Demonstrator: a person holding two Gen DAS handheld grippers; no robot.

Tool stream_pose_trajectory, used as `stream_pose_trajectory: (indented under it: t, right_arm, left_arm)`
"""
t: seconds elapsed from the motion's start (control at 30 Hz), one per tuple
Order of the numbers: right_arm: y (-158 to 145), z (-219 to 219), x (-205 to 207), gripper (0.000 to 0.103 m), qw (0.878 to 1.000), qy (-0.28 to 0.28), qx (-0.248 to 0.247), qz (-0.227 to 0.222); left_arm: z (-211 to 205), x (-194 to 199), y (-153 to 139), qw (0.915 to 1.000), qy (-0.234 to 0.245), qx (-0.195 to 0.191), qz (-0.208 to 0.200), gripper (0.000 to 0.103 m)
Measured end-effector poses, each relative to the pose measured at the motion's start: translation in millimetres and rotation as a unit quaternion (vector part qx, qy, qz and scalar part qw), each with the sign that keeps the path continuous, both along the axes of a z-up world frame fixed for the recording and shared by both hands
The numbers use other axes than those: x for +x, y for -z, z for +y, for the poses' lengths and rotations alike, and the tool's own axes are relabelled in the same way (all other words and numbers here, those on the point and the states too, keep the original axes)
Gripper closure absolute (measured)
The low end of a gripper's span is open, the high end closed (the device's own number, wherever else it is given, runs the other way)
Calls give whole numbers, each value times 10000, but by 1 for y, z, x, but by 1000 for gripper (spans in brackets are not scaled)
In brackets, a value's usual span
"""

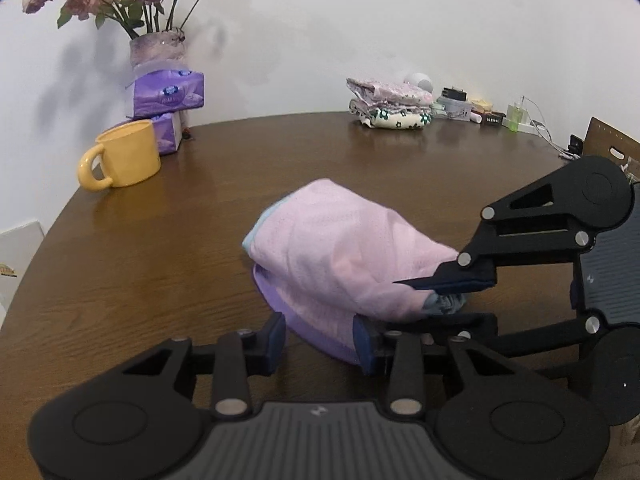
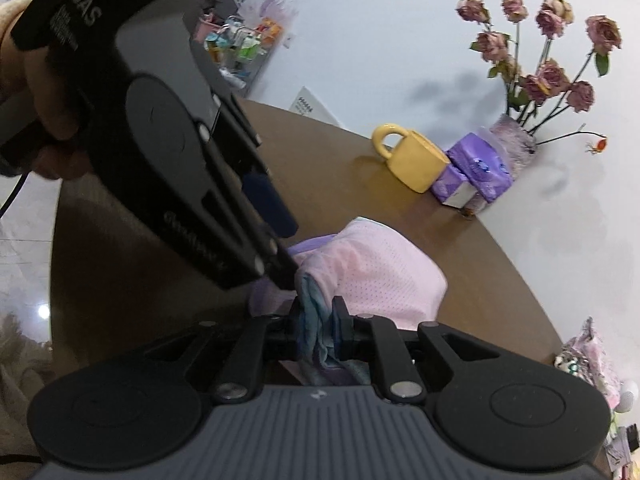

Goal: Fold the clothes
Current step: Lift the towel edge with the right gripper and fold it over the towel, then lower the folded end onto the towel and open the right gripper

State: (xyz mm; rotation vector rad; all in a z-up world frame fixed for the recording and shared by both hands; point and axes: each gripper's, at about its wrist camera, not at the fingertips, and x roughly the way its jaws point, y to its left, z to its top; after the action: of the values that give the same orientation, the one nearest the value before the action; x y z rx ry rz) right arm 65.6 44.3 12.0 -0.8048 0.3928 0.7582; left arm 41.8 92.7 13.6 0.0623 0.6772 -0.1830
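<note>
Pink mesh garment (image 1: 340, 256) bunched, lilac hem; right tool (image 2: 320, 330) pinching bluish end; left tool (image 1: 320, 340) part-open astride hem.

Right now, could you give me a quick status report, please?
Right gripper clamped on pink garment. Left gripper straddles its near edge, grip unclear. Nothing in the way.

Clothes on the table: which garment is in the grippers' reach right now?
The pink garment at the near edge; the floral folded stack sits far back by the wall.

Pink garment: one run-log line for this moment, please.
garment: pink garment bunched on table | right tongs: shut on its blue edge | left tongs: straddling its near edge
</note>
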Motion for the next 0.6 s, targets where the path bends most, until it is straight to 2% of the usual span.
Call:
stream_pose_trajectory:
  t: [0.13, 0.27, 0.37, 0.5, 0.6]
  right_arm:
    - [5, 5, -1, 87, 9999, -124, -93, 59]
    - [0, 1, 0, 77, 9996, -160, -5, 244]
    - [-20, -19, 4, 60, 9956, -43, 521, 780]
    - [-41, -55, 17, 57, 9810, 424, 1367, 1311]
    - [-43, -82, 34, 57, 9616, 1004, 2024, 1558]
  left_arm:
    - [3, -2, 3, 10000, -43, -4, 26, 67]
    - [10, -8, -5, 9995, -278, 46, -151, 67]
    - [14, -13, -18, 9981, -444, -1, -434, 67]
    - [7, -8, -29, 9968, -350, -113, -709, 67]
    - [-2, 6, -26, 9970, -316, -128, -699, 67]
